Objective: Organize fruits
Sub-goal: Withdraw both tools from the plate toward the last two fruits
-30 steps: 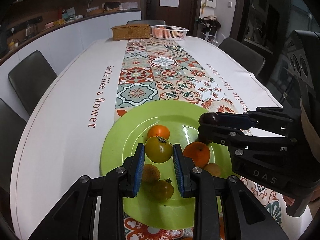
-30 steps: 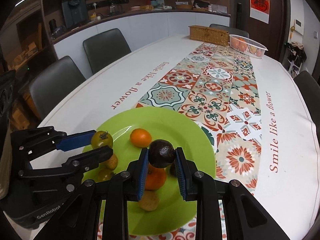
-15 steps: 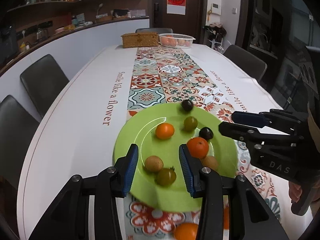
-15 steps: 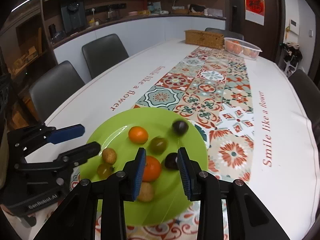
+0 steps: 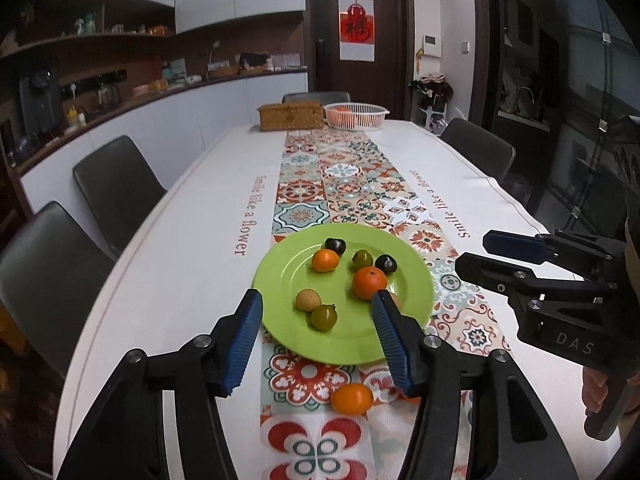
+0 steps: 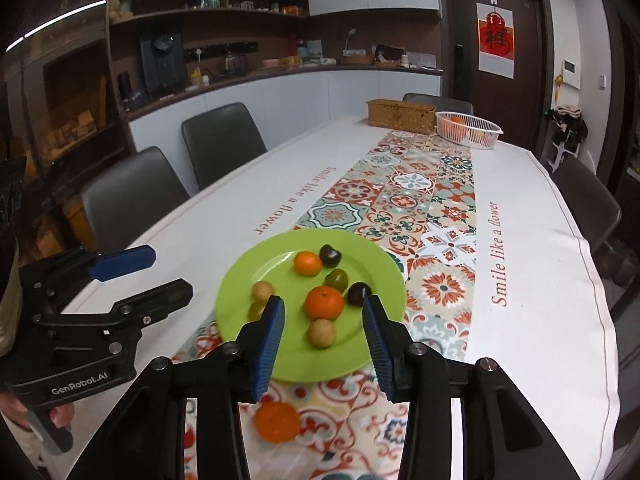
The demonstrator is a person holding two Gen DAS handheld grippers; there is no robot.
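Patterned tablecloth bears a green plate; both grippers, jaws just opening, grasp nothing.

Right claw gapes empty above the fruit-laden green plate.

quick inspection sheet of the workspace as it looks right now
surface: table under a white cloth with a tiled runner
job's things: green plate holding eight small fruits; one orange fruit on the runner beside it
clutter: wicker box and white basket at the far end
grippers: left gripper and right gripper open, jaws just opening, nothing between them
cables: nothing seen
surroundings: chairs, counter, shelves, dark door
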